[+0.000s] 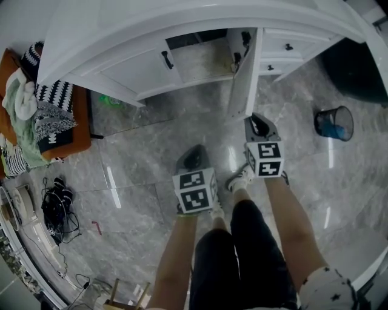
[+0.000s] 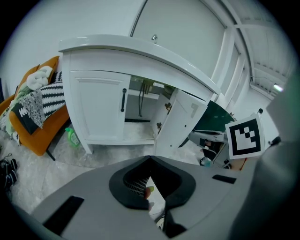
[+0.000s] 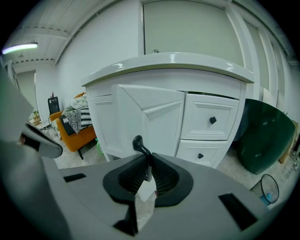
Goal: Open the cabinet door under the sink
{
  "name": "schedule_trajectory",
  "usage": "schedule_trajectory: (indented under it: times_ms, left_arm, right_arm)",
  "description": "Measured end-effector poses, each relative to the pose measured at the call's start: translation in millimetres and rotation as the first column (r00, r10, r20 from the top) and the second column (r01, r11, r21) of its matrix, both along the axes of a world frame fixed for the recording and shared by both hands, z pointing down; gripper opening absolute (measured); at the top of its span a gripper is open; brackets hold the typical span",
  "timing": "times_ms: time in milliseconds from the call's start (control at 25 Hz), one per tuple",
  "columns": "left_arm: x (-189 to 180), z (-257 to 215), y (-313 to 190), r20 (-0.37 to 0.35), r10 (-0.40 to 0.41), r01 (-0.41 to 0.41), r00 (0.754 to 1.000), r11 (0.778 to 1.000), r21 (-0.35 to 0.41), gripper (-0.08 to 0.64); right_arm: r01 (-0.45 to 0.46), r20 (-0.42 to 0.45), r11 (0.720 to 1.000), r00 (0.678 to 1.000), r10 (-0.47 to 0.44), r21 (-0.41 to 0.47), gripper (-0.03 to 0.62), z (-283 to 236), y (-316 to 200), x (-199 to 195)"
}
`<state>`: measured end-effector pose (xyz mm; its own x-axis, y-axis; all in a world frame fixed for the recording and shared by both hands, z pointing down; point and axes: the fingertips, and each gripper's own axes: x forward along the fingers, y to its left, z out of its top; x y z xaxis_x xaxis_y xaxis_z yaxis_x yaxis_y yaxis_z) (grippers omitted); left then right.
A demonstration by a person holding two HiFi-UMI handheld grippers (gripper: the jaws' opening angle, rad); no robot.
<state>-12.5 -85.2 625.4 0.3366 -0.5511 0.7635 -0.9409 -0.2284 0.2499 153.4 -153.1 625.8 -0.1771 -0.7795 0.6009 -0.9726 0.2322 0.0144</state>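
Right tongs [image 3: 147, 161] clench the black door handle [image 3: 138, 143]; left tongs [image 2: 150, 161] are closed and empty. I judge the job nearly done: the cabinet door [image 1: 245, 75] stands swung wide.

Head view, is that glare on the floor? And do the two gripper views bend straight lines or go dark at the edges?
Head view: yes, white glare streaks on the glossy floor, and the countertop bows into an arc. Left gripper view: black corners, countertop curved. Right gripper view: black corners too, and the ceiling light is blown out.
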Motion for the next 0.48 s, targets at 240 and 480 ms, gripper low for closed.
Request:
schedule_trajectory:
  times_ms: [240, 480]
  left_arm:
    - [12, 3, 2, 0.003, 0.007, -0.007, 1.0, 1.0, -0.004, 0.003]
    - [21, 5, 1, 0.003, 0.014, -0.014, 1.0, 1.0, -0.007, 0.003]
  right_arm:
    - [-0.027, -0.029, 1.0, 0.999, 0.027, 0.006, 0.034, 2, 7, 34]
    - [-0.046, -0.029, 0.999, 0.999, 0.046, 0.003, 0.029, 2, 11, 55]
